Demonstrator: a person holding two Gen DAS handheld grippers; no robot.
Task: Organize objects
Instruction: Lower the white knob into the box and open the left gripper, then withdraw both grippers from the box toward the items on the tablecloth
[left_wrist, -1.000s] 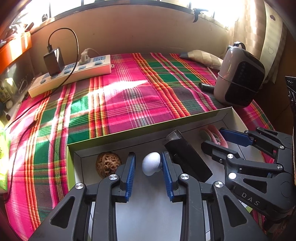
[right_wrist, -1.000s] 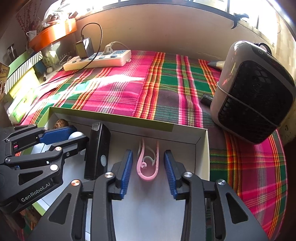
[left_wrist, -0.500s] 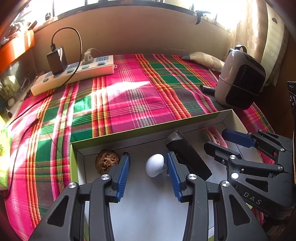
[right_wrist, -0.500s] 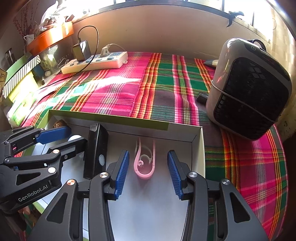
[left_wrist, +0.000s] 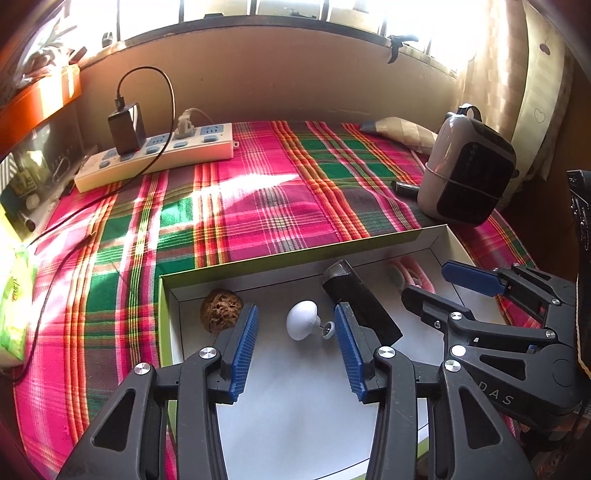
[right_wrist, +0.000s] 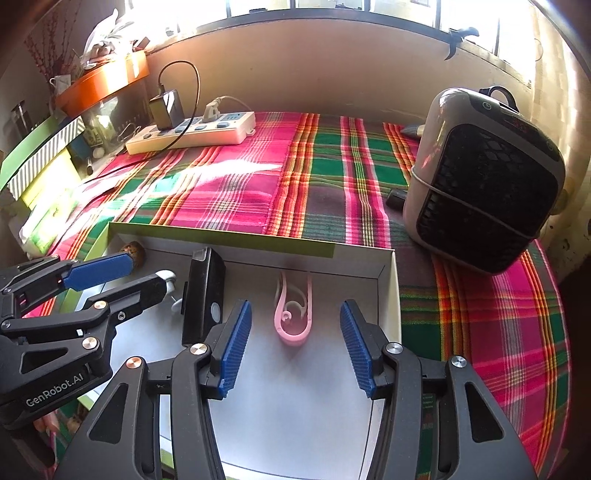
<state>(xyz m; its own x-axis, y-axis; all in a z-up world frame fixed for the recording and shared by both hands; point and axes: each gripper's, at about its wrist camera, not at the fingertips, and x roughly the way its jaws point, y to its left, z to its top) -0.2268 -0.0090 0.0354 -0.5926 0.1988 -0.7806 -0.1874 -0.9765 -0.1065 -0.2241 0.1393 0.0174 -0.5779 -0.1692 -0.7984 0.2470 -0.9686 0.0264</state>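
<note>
Four things lie in the shallow box (left_wrist: 303, 254): a walnut (left_wrist: 221, 311) half hidden behind the left claw (left_wrist: 295, 334), a white knob (left_wrist: 302, 319) lying loose between its just-widened jaws, screw end toward the black device (right_wrist: 204, 295), and a pink clip (right_wrist: 293, 314), lengthwise toward the far wall, loose between the opening right claw (right_wrist: 295, 336).

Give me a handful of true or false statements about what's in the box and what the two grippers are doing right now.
1. The white knob lies between the left gripper's open jaws. True.
2. The right gripper clamps the pink clip. False: its pads stand clear of it.
3. The walnut sits inside the box. True.
4. The black device lies outside the box. False: it is inside, between knob and clip.
5. The heater stands on the plaid cloth. True.
</note>
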